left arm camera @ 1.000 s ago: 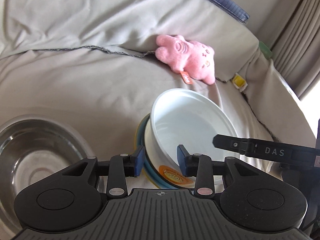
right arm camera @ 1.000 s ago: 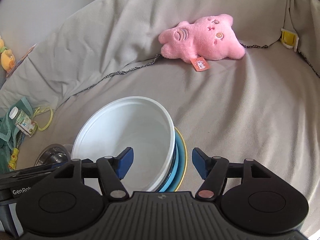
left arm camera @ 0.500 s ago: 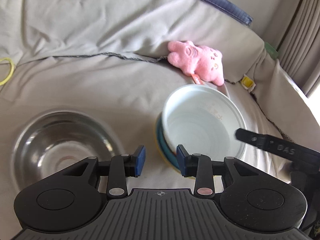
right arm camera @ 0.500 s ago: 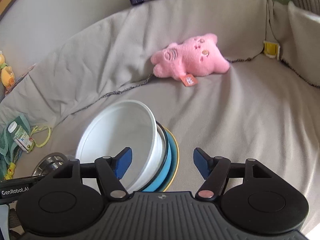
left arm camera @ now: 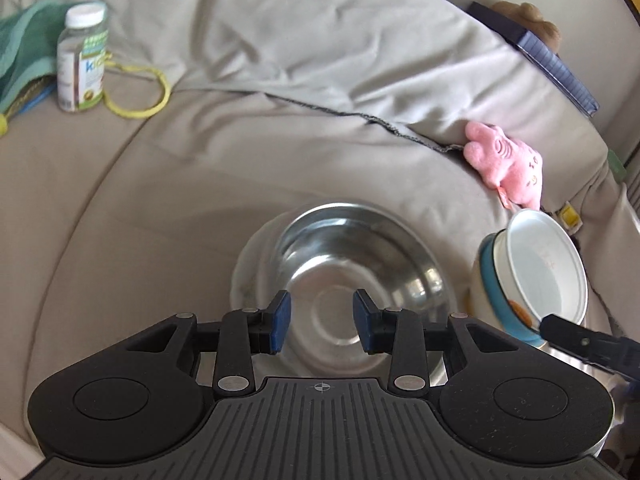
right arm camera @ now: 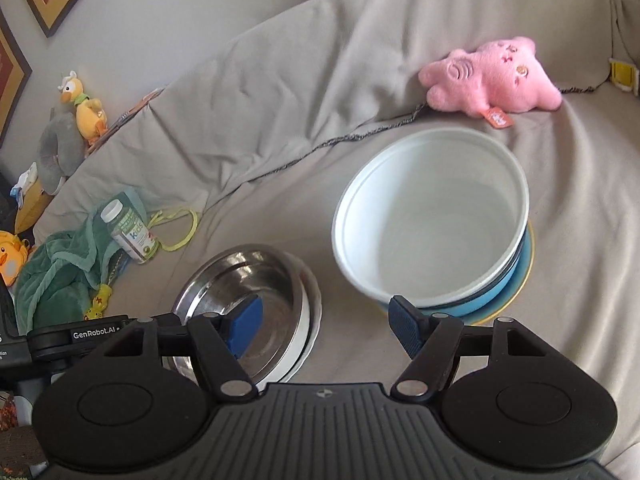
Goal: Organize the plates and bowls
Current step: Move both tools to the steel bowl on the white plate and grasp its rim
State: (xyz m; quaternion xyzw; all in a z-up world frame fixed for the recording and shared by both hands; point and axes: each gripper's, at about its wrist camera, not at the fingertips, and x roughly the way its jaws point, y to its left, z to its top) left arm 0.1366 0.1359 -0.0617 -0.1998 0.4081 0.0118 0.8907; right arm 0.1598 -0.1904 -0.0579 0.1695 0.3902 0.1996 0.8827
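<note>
Left gripper (left arm camera: 320,326): jaws apart, empty, over the near side of the steel bowl (left arm camera: 352,276). Right gripper (right arm camera: 326,330): jaws have just been opening, nothing between them.

Steel bowl sits on a white plate (right arm camera: 314,320) on the sofa (right arm camera: 460,360). Looks rigid, light, slick; best pinched at the rim.

Right of it, the white bowl (right arm camera: 432,220) tops a blue-rimmed stack. Likely breakable; the soft cushion may let it tip.

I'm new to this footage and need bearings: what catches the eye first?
A pink plush toy lies against the grey sofa's back cushion. On the seat before it, a white plastic bowl tops a blue-rimmed stack, with a shiny steel bowl on a white plate to its left.
</note>
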